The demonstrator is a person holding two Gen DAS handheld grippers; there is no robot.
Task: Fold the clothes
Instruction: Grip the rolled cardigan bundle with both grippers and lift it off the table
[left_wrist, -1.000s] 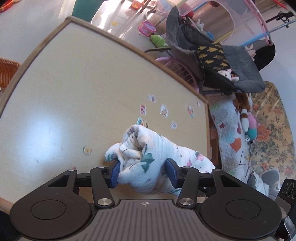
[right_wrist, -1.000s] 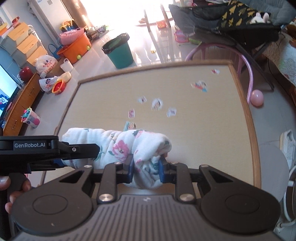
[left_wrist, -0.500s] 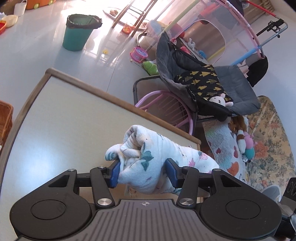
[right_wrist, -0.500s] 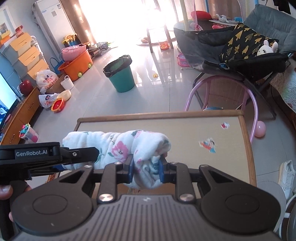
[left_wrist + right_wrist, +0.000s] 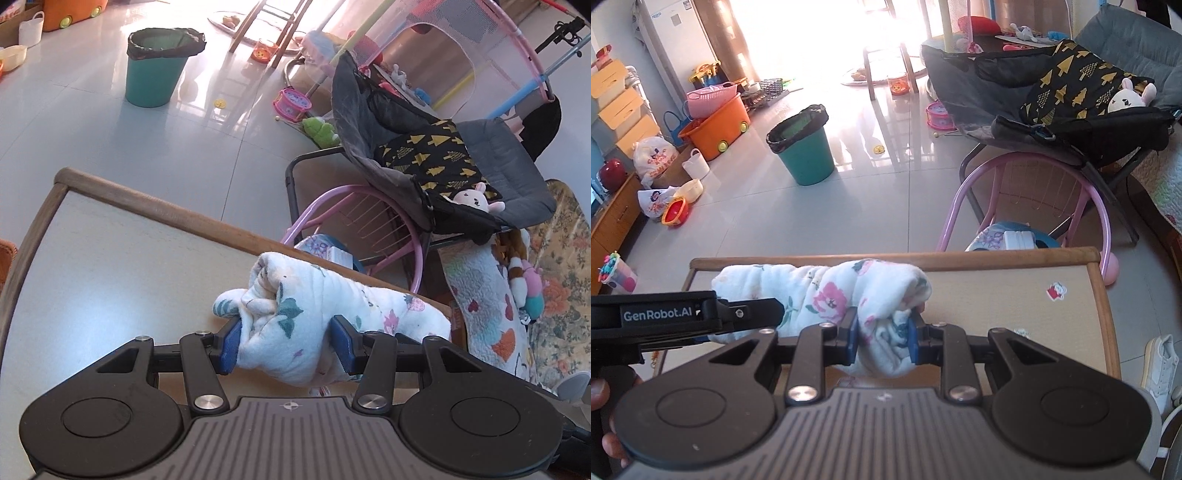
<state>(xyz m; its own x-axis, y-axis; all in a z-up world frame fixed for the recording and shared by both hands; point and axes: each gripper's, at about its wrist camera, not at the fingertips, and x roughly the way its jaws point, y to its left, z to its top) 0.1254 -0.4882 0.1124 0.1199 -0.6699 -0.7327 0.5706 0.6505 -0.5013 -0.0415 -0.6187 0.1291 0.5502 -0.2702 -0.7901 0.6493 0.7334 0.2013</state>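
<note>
While both grippers carry one bunched floral garment between them above the far part of the desk, each view adds its own detail. From the left wrist, the left gripper has its blue jaws pinching a thick wad at one end of the cloth, and a quilted heart-print blanket lies off the desk's right side. From the right wrist, the right gripper has its jaws pinching a narrower fold at the other end; the left gripper's black body and a thumb show at the left, and one cartoon sticker marks the desk.

Just past the wooden far edge stands a pink-framed chair; open tiled floor reaches a teal bin.

A second ago the garment sat over mid-desk with several stickers ahead; now it hangs near the far edge, grips unchanged.
</note>
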